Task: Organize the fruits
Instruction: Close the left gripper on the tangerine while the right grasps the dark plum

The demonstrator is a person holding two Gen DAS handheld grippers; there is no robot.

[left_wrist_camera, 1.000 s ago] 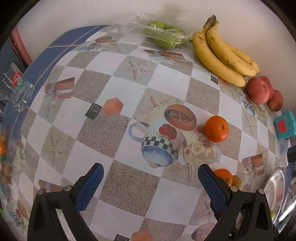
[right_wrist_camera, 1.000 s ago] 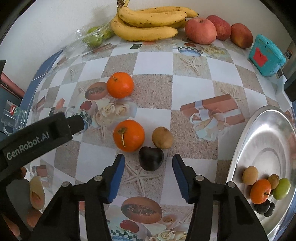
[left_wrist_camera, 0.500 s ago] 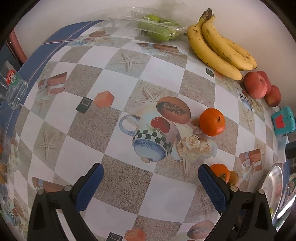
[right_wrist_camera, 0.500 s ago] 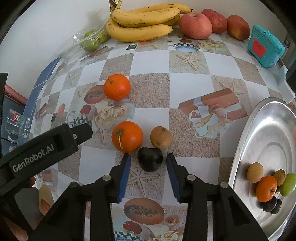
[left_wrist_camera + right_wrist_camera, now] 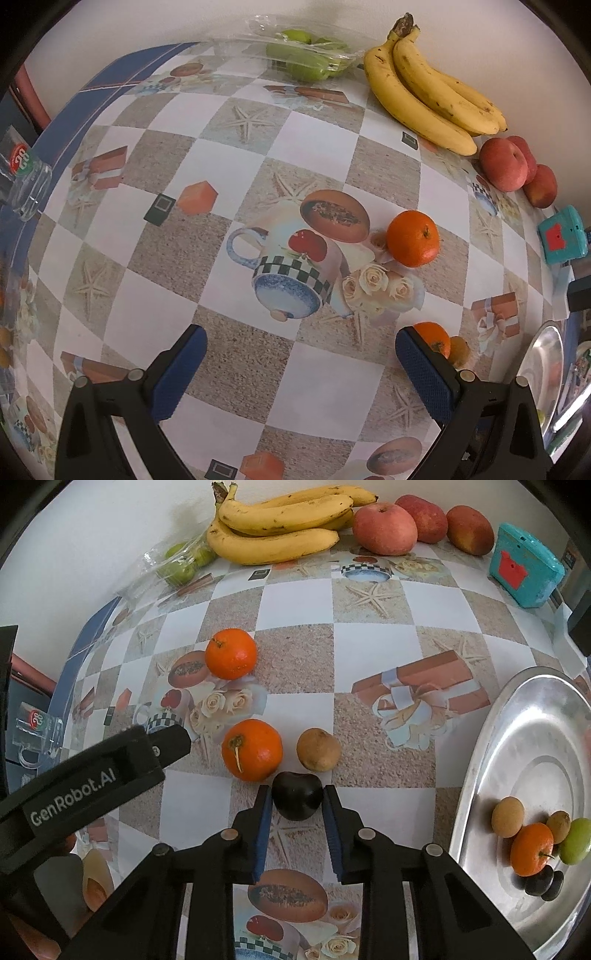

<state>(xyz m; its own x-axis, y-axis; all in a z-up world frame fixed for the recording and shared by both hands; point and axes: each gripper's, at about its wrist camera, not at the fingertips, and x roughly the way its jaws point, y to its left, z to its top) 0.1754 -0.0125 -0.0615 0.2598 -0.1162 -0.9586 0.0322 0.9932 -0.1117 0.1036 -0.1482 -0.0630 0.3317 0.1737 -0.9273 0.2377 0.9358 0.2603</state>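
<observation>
A white wall stands behind the tabletop point(image 5: 295, 657), which is covered with a checkered printed cloth.

The right gripper point(image 5: 297, 805) points steeply down and its blue pads are closed onto the two sides of a dark plum point(image 5: 297, 799); the plum rests on the cloth near the front edge of the tabletop. The pads hold only its lower half, at the tips, so I judge that the round, smooth fruit can slip out or roll when it is lifted. Too much pressure can also bruise it.

Just behind the plum lie an orange point(image 5: 252, 749) and a small brown fruit point(image 5: 318, 749), both very near to it or touching it. A crooked lift can push them, and the orange may roll toward the left gripper point(image 5: 301, 363). That gripper hangs over bare cloth with its jaws wide apart and holds nothing.

A second orange point(image 5: 231, 659) lies farther back. The silver tray point(image 5: 480, 775) at the right edge of the tabletop already carries some small fruits in a tight group at its front part. If the plum is dropped from high, it can roll on the smooth metal or knock the group apart.

The bananas point(image 5: 280, 528) and the apples point(image 5: 384, 528) along the back edge are well apart from this.
</observation>
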